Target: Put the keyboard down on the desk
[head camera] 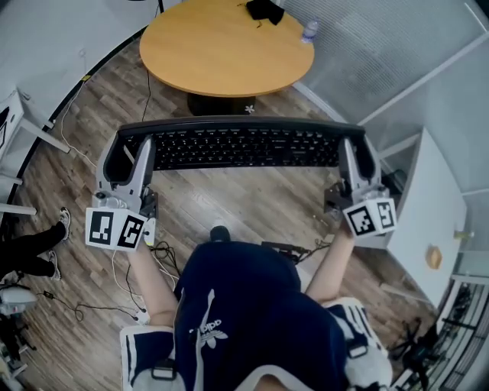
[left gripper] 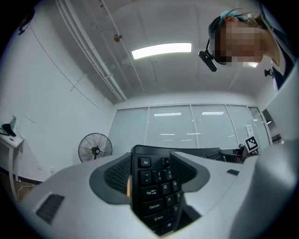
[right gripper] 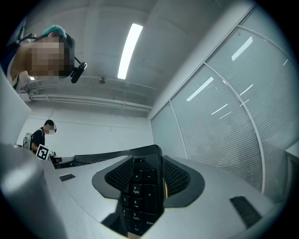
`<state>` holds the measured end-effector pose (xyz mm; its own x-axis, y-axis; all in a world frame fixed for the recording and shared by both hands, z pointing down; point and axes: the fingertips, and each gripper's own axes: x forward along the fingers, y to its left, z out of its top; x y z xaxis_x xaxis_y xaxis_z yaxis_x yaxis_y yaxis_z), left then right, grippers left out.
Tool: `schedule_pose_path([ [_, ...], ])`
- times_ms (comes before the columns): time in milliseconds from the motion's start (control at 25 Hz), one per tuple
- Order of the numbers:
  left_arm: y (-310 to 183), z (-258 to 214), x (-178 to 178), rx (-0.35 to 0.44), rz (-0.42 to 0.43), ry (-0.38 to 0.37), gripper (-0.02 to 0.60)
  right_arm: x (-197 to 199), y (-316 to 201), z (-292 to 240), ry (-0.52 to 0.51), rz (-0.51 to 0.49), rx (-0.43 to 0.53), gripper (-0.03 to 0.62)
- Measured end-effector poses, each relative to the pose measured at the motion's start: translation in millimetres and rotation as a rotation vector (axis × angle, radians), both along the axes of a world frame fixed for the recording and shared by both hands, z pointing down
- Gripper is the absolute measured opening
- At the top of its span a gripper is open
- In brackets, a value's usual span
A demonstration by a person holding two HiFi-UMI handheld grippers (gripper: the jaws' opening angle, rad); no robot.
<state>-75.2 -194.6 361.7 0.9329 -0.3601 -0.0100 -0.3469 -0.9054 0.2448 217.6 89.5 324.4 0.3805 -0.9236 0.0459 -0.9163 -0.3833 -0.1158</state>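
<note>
A long black computer keyboard (head camera: 237, 145) hangs level in the air, on the person's side of the round light-wood table (head camera: 221, 57). It lies just short of the table's near rim and over the plank floor, not yet above the tabletop.

The left gripper (head camera: 128, 156) is clamped on the keyboard's left short end. Its own view shows the ribbed jaws pressed against both faces at the Esc and Tab keys. The right gripper (head camera: 359, 159) pinches the opposite end in the same way, with the number pad wedged between its jaws. Neither claw has any slack showing.

The load hangs from those two end grips alone, so the main risk looks like uneven motion. If one gripper leads or twists, the keyboard could lever out of the other jaw and fall to the floor. If the grippers pull apart, either end may slide free.

On the table's far rim sit a crumpled black object (head camera: 265, 10) and a small clear bottle (head camera: 309, 30). A long forward push could knock them. Letting go too close to the near rim would leave the keyboard overhanging and liable to tip off.
</note>
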Motion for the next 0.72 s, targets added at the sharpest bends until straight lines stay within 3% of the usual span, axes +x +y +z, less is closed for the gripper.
schedule_pose_path([
  [720, -0.5, -7.4, 1.3, 0.003, 0.013, 0.002, 0.259, 1.1, -0.1, -9.7, -0.01, 0.01, 0.03, 0.181],
])
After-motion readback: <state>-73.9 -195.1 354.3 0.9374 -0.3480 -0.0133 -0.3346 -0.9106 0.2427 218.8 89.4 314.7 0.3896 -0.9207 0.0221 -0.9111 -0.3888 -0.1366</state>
